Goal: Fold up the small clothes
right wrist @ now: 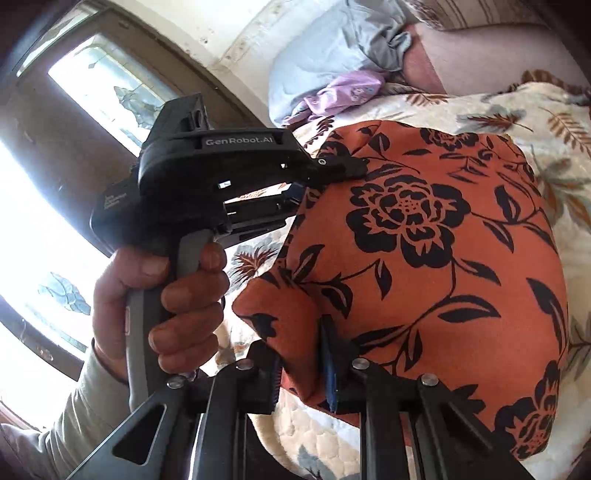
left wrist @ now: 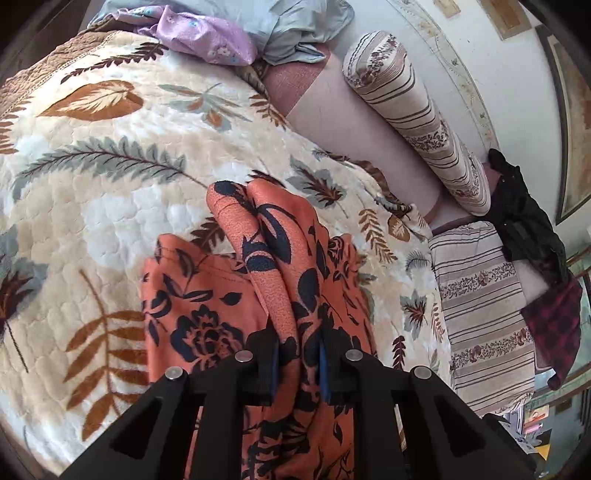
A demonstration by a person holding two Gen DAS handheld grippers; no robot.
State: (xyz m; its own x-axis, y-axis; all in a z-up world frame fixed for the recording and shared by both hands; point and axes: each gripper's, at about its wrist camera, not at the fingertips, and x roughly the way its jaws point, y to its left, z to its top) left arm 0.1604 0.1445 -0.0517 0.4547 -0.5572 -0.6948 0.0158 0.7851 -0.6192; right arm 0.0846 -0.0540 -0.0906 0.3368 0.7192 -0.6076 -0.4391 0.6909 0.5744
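An orange garment with a black flower print (left wrist: 258,288) lies on a cream leaf-patterned blanket (left wrist: 110,177). My left gripper (left wrist: 298,365) is shut on a bunched fold of the garment, which rises in two ridges ahead of the fingers. In the right wrist view the same garment (right wrist: 424,240) spreads wide, and my right gripper (right wrist: 301,376) is shut on its near corner. The left gripper (right wrist: 332,168), held in a hand, pinches the garment's far edge.
A purple cloth (left wrist: 207,37) and a grey-blue cloth (left wrist: 295,33) lie at the blanket's far end. A striped bolster (left wrist: 417,118) and striped pillow (left wrist: 484,317) lie to the right, with dark clothes (left wrist: 528,221) beyond. A window (right wrist: 92,92) is at the left.
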